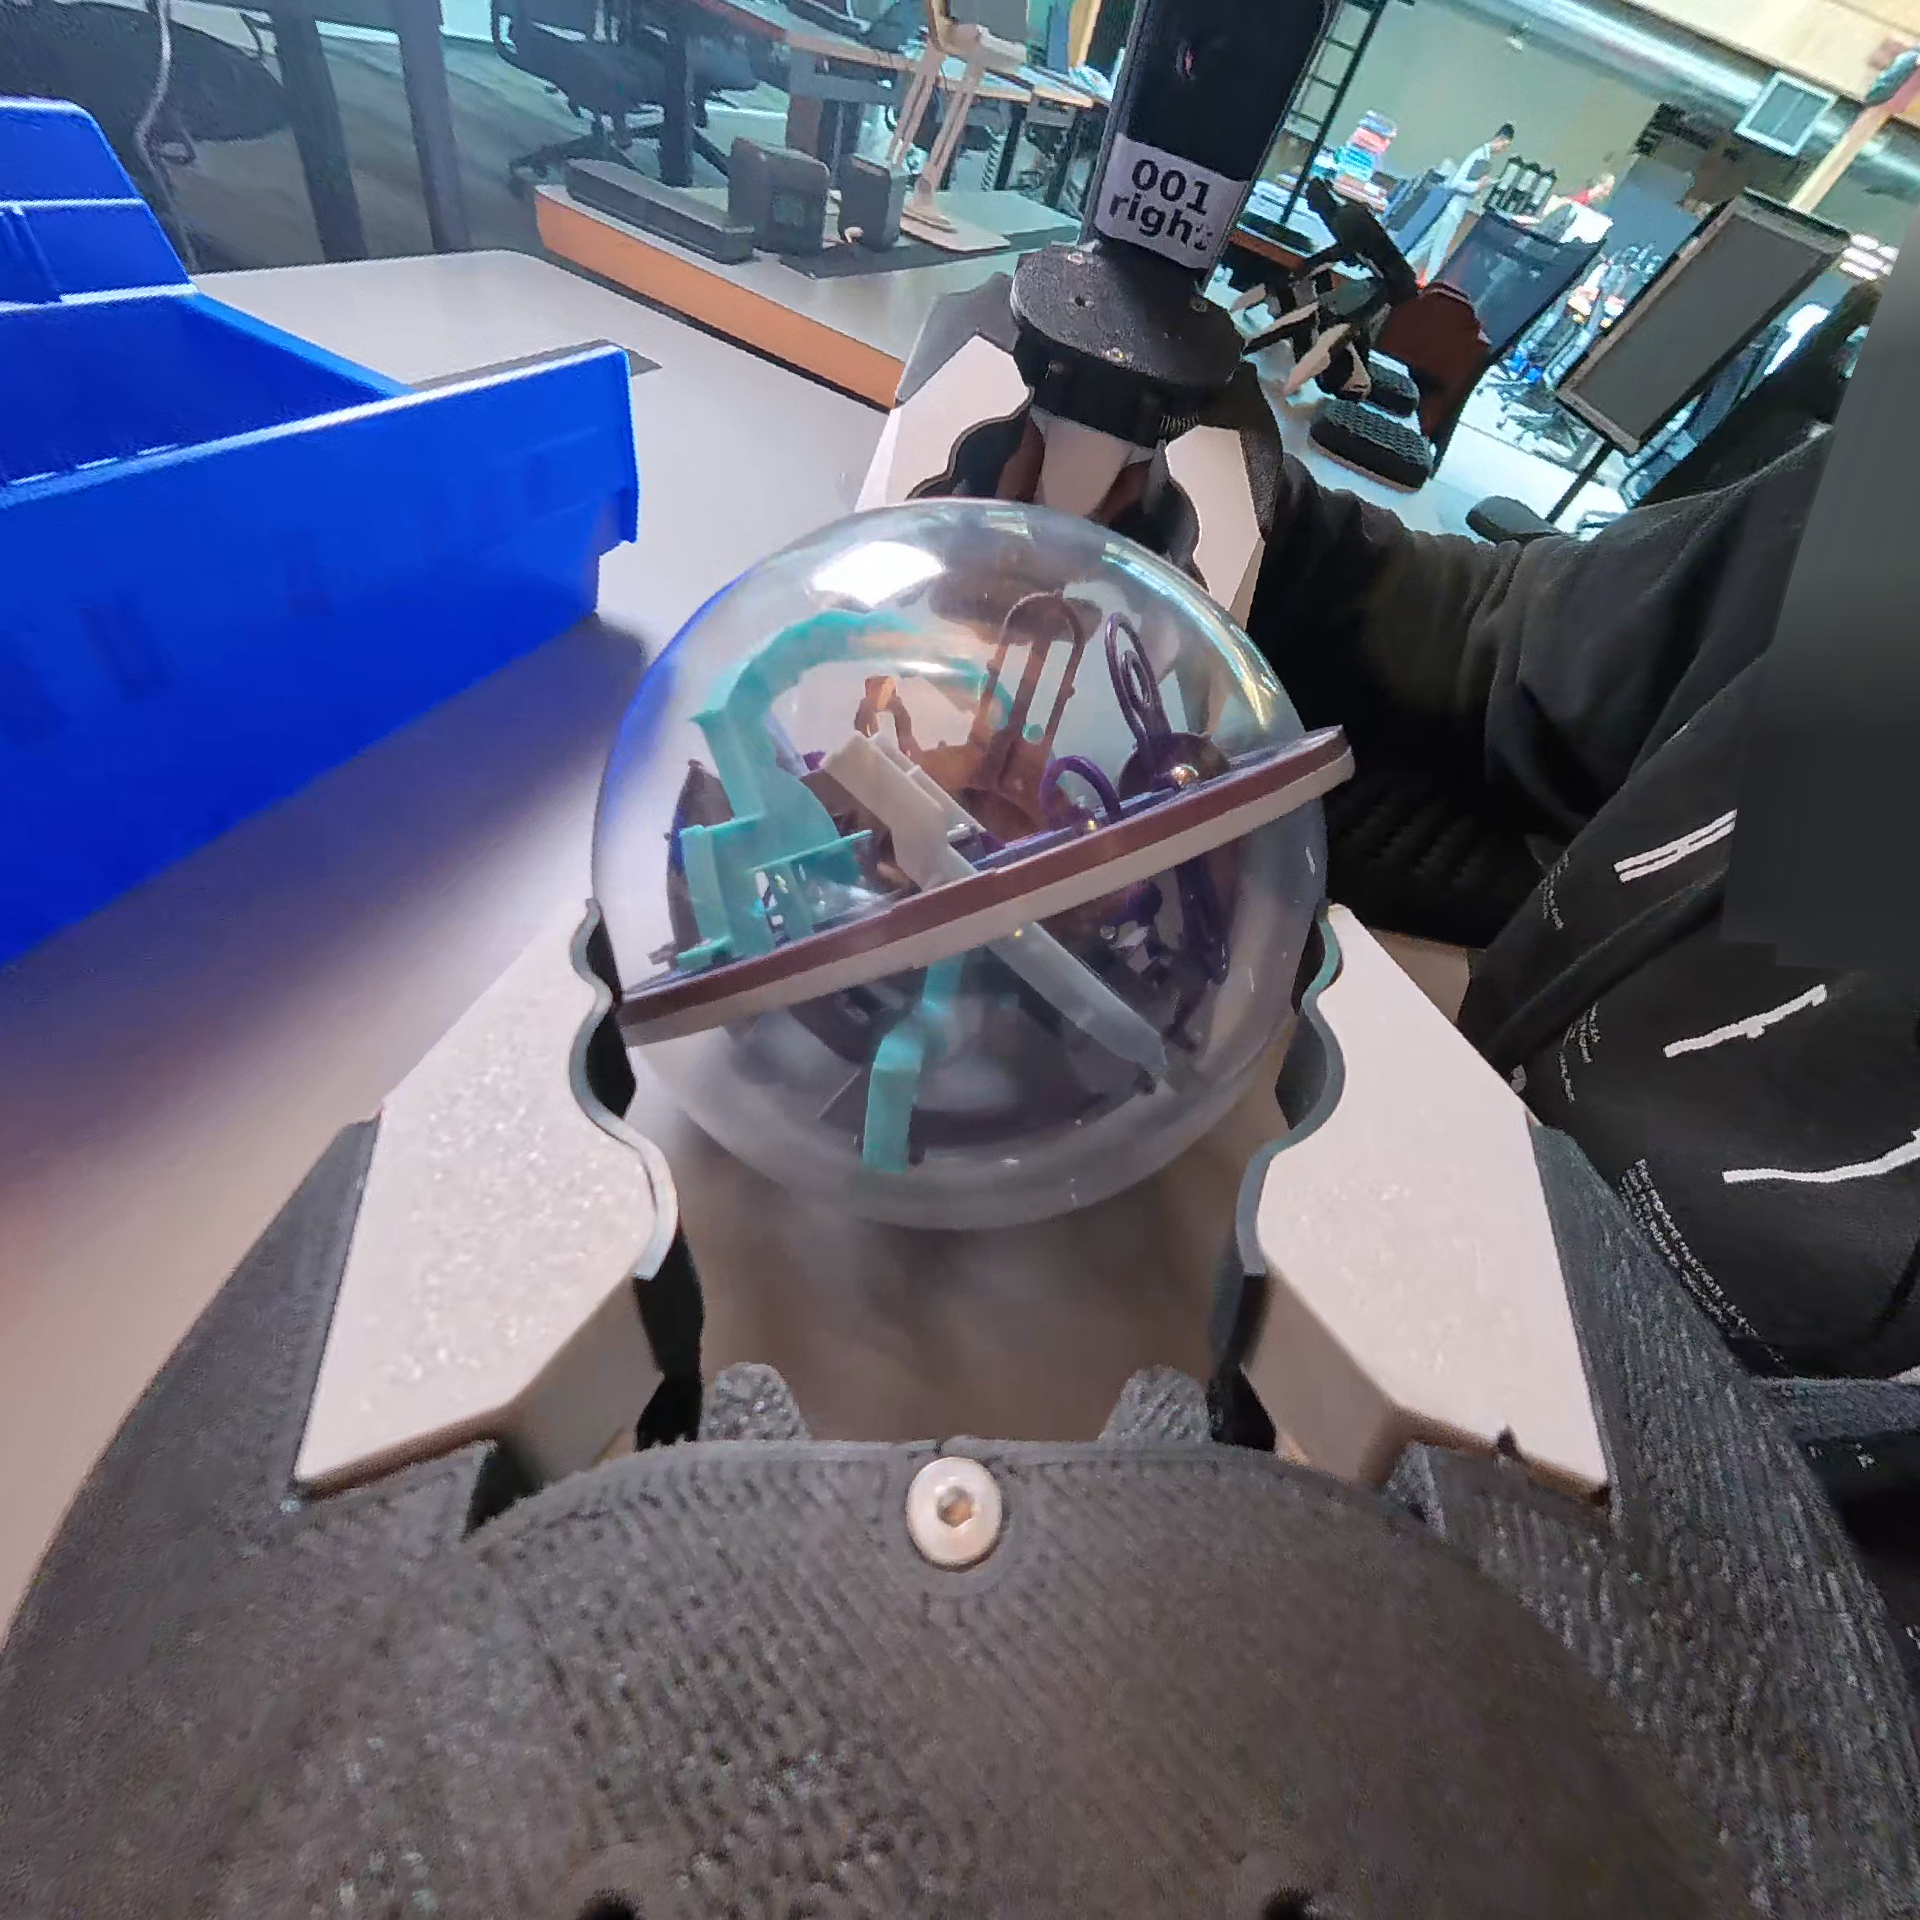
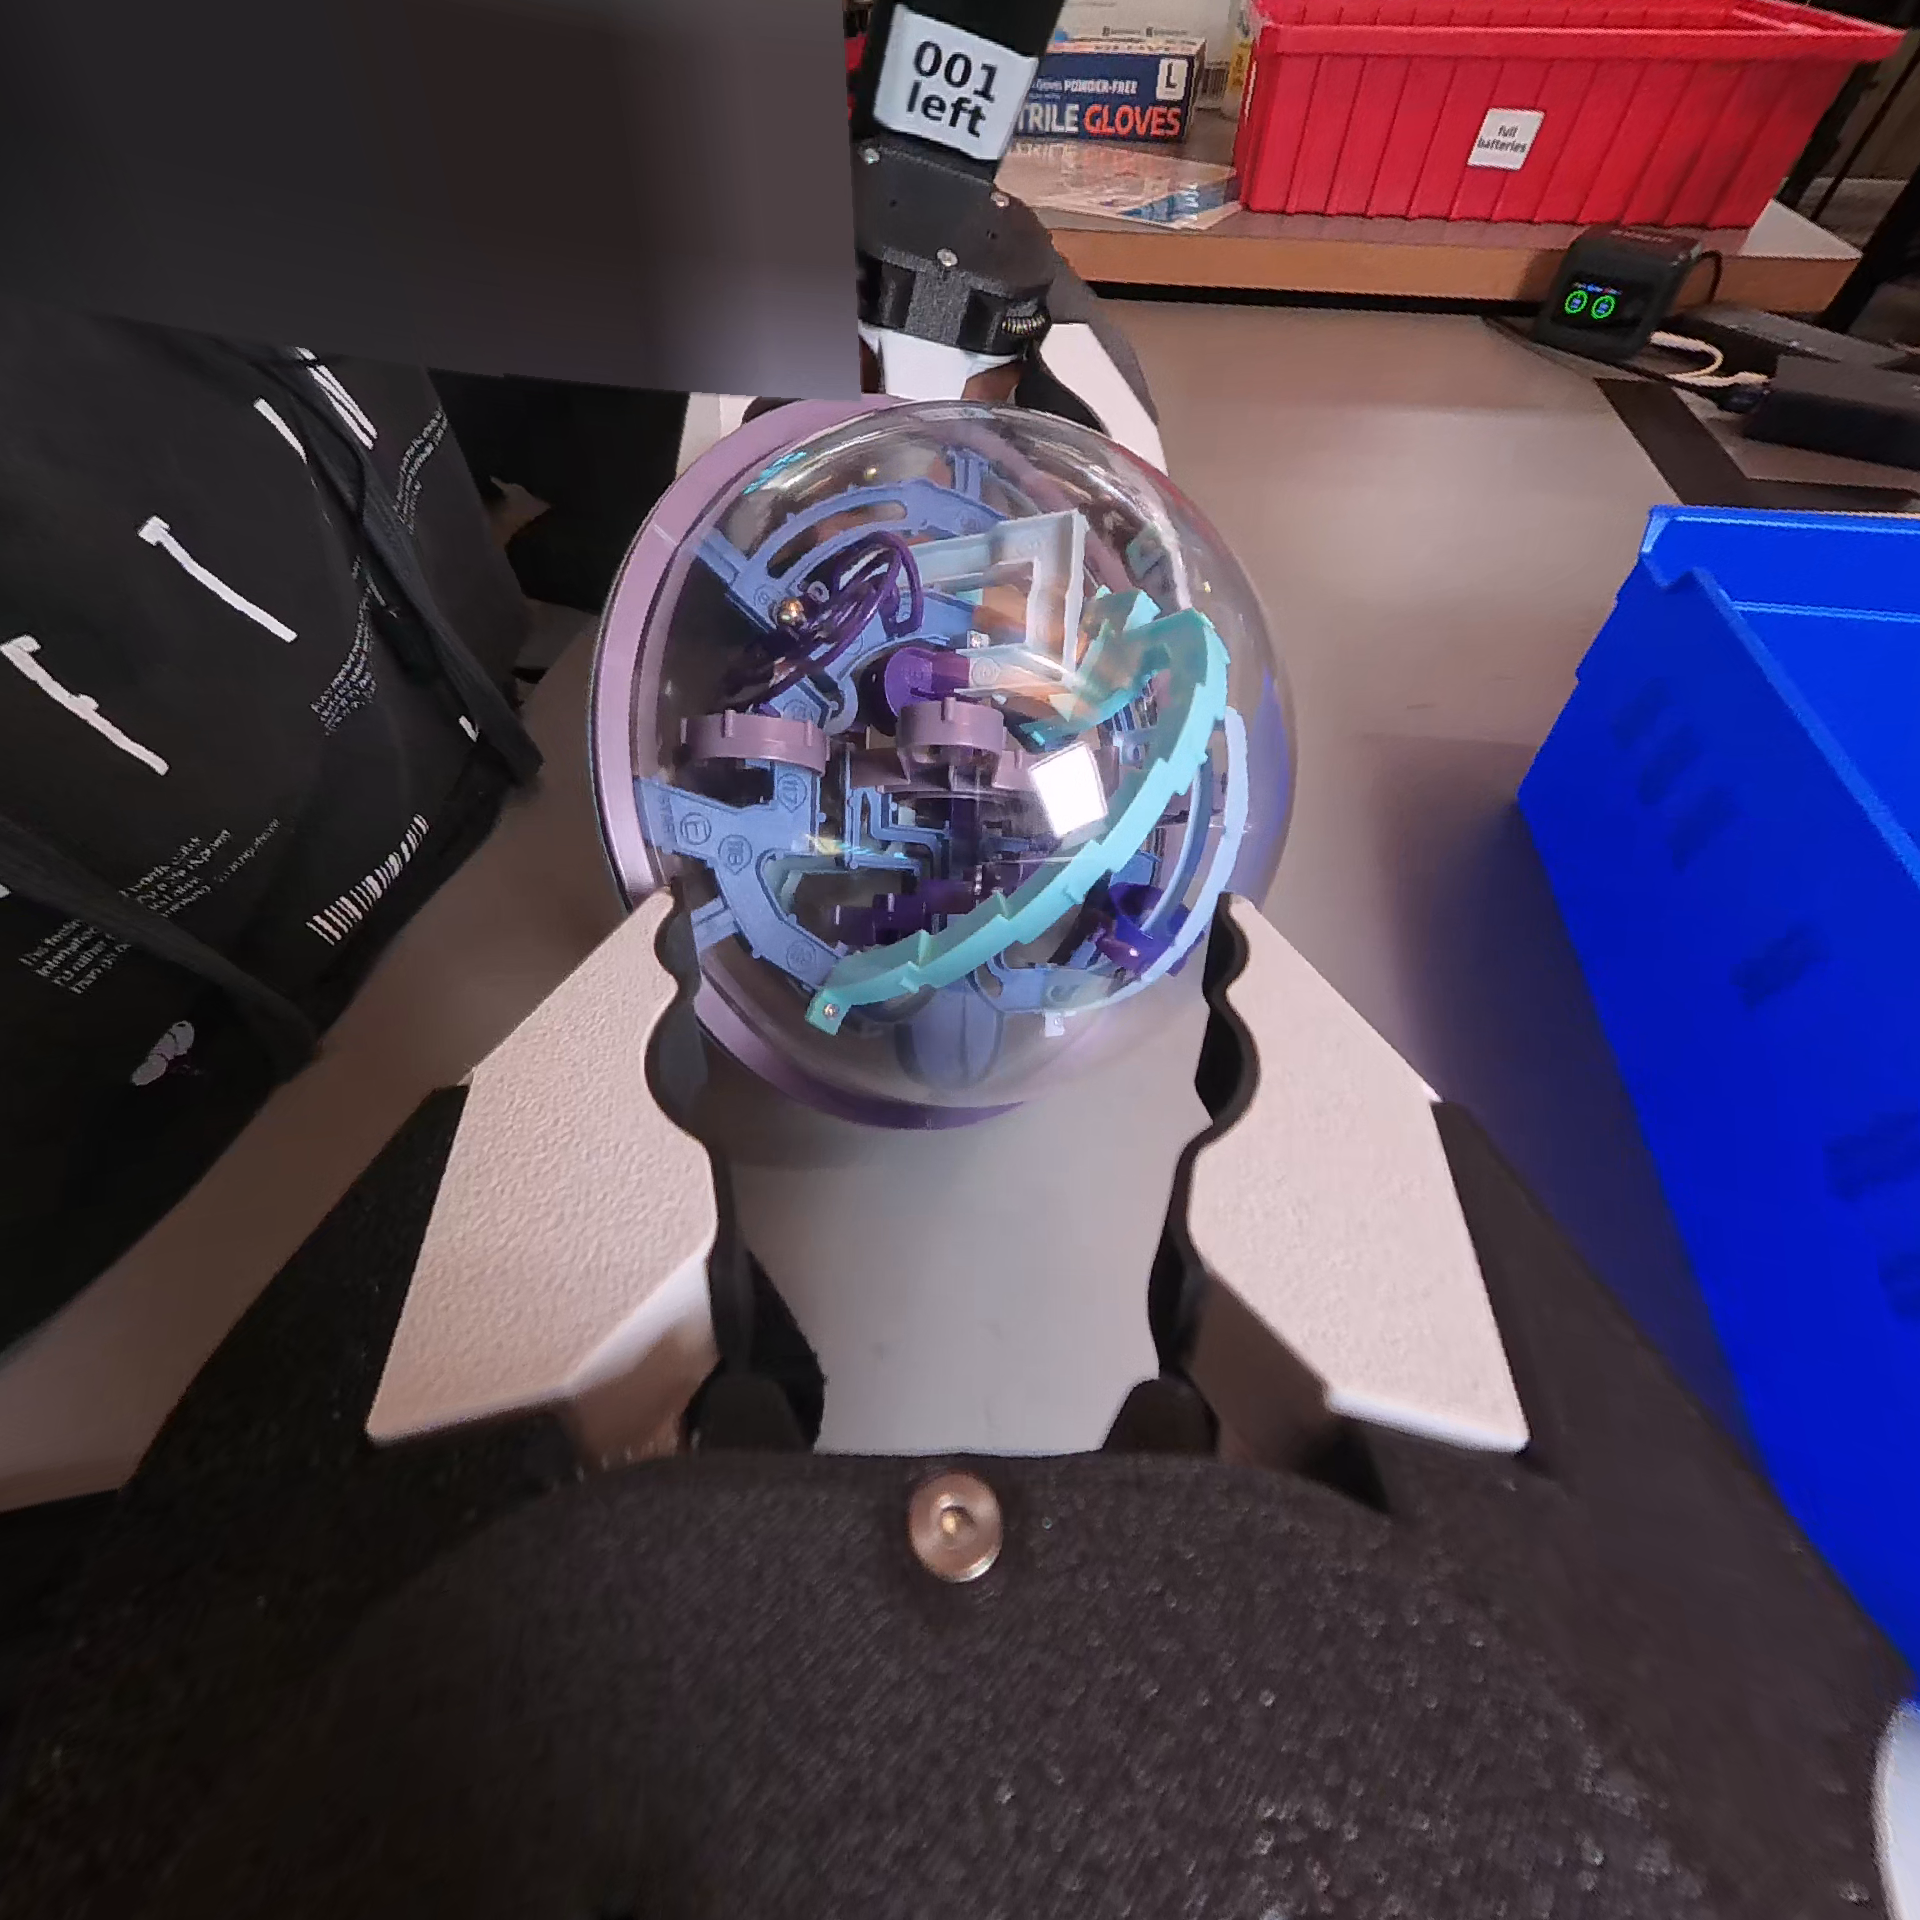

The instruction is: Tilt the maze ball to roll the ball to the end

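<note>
The maze ball (image 1: 956, 862) is a clear sphere with teal, purple and brown tracks inside and a dark equator ring tilted down to the left. My left gripper (image 1: 956, 977) is shut on its near lower sides. My right gripper (image 1: 1101, 468) holds it from the far side. In the right wrist view the maze ball (image 2: 935, 758) sits between my right gripper's (image 2: 951, 935) fingers, which are shut on it. The left gripper (image 2: 956, 353) shows behind it. A small steel ball (image 2: 795, 615) rests on a purple track at the upper left. The sphere is held just above the grey table (image 2: 1351, 582).
A blue bin (image 1: 260, 582) stands on the table to the left; it is at the right in the right wrist view (image 2: 1766, 935). A person's black sleeve (image 1: 1558, 831) is close beside the ball. A red bin (image 2: 1507, 125), a glove box (image 2: 1112, 94) and a small black device (image 2: 1600, 291) lie beyond.
</note>
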The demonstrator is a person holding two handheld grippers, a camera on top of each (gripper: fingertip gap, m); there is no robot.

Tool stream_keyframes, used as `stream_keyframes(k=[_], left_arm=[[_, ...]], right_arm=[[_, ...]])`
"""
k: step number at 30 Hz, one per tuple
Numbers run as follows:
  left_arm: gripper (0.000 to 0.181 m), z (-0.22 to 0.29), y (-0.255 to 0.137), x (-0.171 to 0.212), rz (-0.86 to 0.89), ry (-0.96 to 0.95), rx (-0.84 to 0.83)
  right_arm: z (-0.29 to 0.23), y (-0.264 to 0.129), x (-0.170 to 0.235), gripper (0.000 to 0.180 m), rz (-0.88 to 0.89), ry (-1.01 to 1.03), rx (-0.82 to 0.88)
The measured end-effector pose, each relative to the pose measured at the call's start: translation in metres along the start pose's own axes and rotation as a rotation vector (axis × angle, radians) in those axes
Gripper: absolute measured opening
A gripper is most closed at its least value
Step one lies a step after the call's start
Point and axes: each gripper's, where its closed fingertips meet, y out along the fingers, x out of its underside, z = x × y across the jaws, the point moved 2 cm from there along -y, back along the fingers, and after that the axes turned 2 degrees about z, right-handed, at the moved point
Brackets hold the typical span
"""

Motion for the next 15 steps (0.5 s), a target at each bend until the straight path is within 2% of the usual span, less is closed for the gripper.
stream_keyframes(k=[8,15], left_arm=[[0.124,-0.011,-0.002,-0.006,0.009,-0.088,0.115],[0.123,-0.013,-0.004,-0.010,0.010,-0.064,0.133]], right_arm=[[0.002,-0.002,0.004,0.087,-0.019,-0.016,0.011],[0.003,-0.001,0.005,0.083,-0.019,-0.013,0.015]])
